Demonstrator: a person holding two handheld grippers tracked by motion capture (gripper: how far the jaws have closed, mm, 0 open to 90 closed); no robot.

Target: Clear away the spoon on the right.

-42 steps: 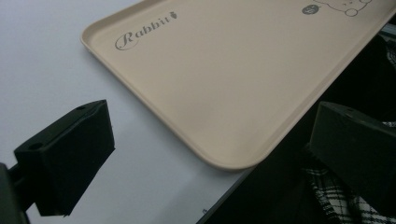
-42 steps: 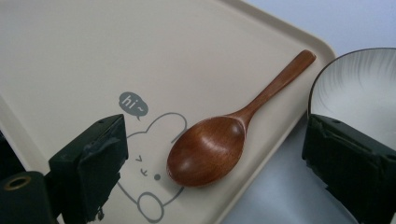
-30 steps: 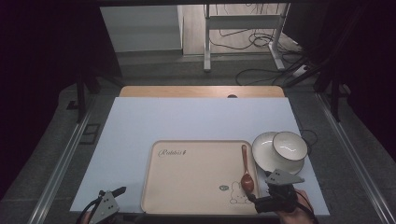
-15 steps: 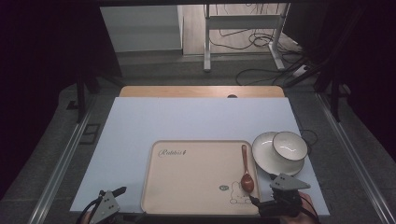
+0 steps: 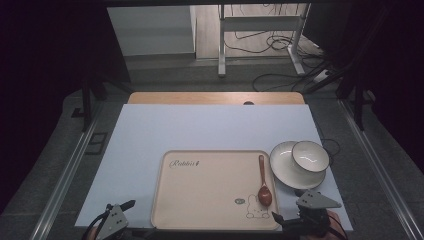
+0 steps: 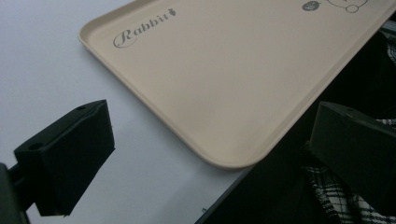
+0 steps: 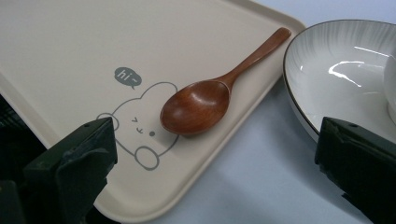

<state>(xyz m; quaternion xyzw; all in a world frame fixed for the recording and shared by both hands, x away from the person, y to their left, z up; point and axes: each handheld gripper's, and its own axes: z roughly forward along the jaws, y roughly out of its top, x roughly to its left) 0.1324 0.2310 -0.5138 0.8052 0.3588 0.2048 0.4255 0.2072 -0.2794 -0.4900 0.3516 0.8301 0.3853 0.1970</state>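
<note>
A beige tray [image 5: 205,190] printed with "Rabbit" and a bunny lies near the table's front edge. A brown wooden spoon [image 5: 263,187] rests along its right side, bowl toward me. Right of the tray, a white bowl [image 5: 310,156] sits on a white plate [image 5: 286,172]. My right gripper [image 5: 292,218] hovers open at the front edge, just right of the tray's near right corner; its view shows the spoon [image 7: 210,95], tray [image 7: 70,42] and plate [image 7: 341,70] between the jaws. My left gripper [image 5: 117,217] is open at the front left, beside the tray's [image 6: 224,70] near left corner.
The pale blue table top [image 5: 210,127] stretches wide behind the tray. A wooden strip [image 5: 215,98] runs along the far edge. Beyond it are desk legs [image 5: 222,40] and cables [image 5: 280,75] on the floor. Metal rails [image 5: 65,175] flank the table.
My right gripper has drawn back from the bowl and plate toward the table's front edge. The bowl stays on the plate. The left gripper has not moved.
</note>
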